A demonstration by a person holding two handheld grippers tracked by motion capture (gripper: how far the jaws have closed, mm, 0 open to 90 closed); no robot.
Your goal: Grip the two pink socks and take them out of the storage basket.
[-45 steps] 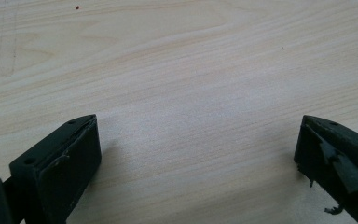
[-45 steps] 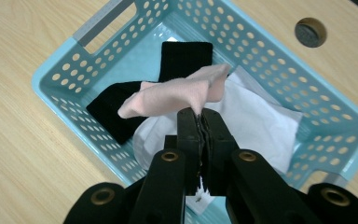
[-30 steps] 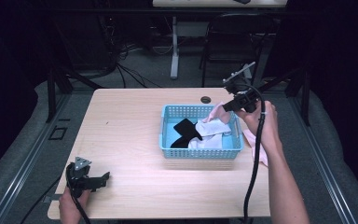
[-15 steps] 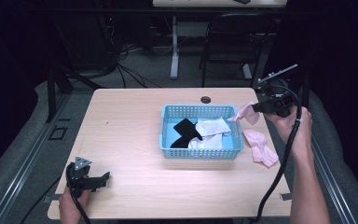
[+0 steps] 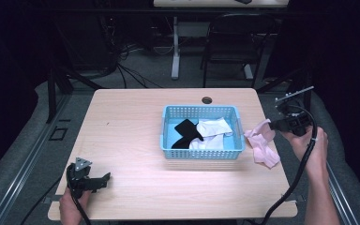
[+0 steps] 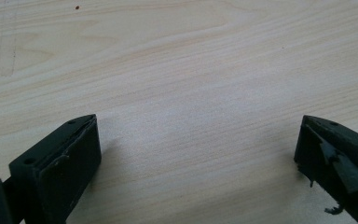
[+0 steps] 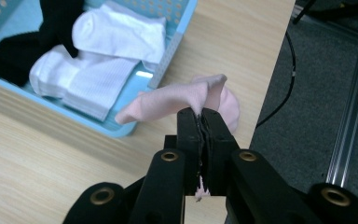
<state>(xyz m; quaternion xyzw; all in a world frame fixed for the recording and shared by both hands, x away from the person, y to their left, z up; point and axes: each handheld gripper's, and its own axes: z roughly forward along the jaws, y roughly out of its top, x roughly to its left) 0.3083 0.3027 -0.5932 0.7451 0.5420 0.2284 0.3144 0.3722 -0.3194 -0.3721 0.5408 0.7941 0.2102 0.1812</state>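
The right gripper (image 7: pixel 200 116) had its jaws clamped tight on a pink sock (image 7: pixel 186 100), pinching it by a fold so the fabric stuck out past the tips. In the high view that sock (image 5: pixel 258 136) hung from the right gripper (image 5: pixel 275 125) just off the right side of the blue basket (image 5: pixel 236 136), and another pink sock (image 5: pixel 267 153) lay flat on the table below it, near the right edge. The basket held white socks (image 5: pixel 211 131) and a black sock (image 5: pixel 185 132).

The left gripper (image 5: pixel 104 178) sat way over at the near left corner with its jaws spread wide apart, nothing between them but bare wood (image 6: pixel 191 93).

The table (image 5: pixel 131 126) was pale wood grain with a cable hole (image 5: pixel 206 100) near the far edge. Around it was grey carpet (image 5: pixel 23 154), a dark backdrop, loose cables (image 5: pixel 131 61) on the floor behind, and a black chair (image 5: pixel 229 42) at another desk.
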